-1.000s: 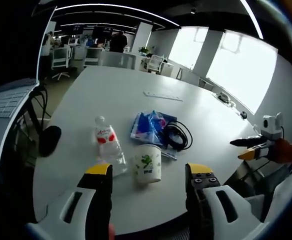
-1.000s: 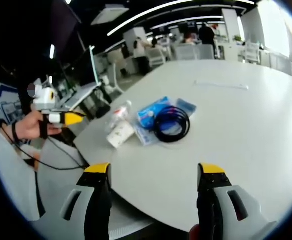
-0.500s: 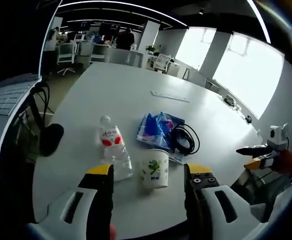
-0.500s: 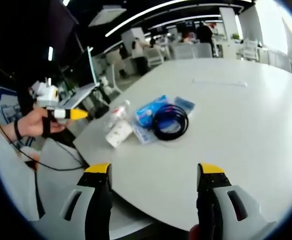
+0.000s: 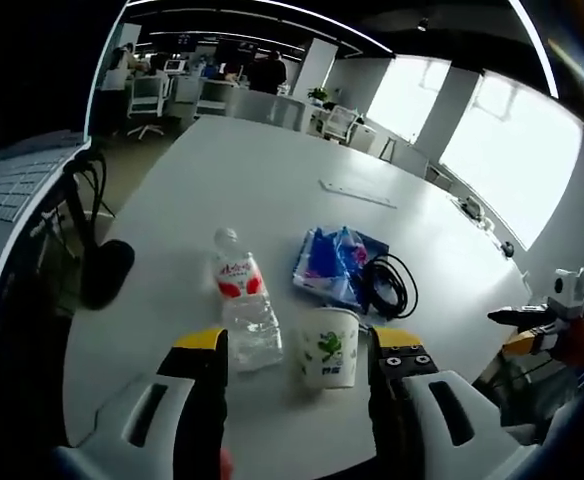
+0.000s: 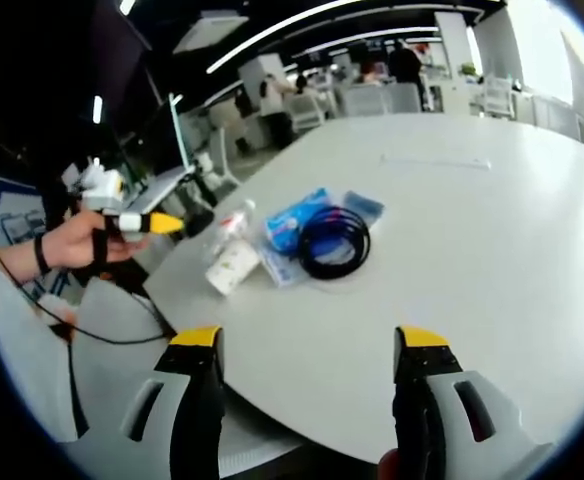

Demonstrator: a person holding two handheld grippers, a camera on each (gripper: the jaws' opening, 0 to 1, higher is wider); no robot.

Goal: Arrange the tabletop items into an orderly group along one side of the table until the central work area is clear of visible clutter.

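Big open-plan office around the round white table (image 5: 222, 190). Bright windows (image 5: 502, 140) along one wall, w/ a white pillar (image 5: 450, 108) between them. Long ceiling light strips (image 6: 302, 25) overhead. Far end: desks, a white office chair (image 5: 149, 100) on castors, a few ppl standing (image 5: 269, 72) w/ backs turned. A potted plant (image 5: 318, 95) sits near them. More white chairs (image 6: 377, 100) crowd the table's far side. A monitor (image 6: 177, 130) stands off to the side, edge-on. Black headphones-looking thing (image 5: 102, 270) hangs off a stand beside the table edge, can't tell exactly what it is.
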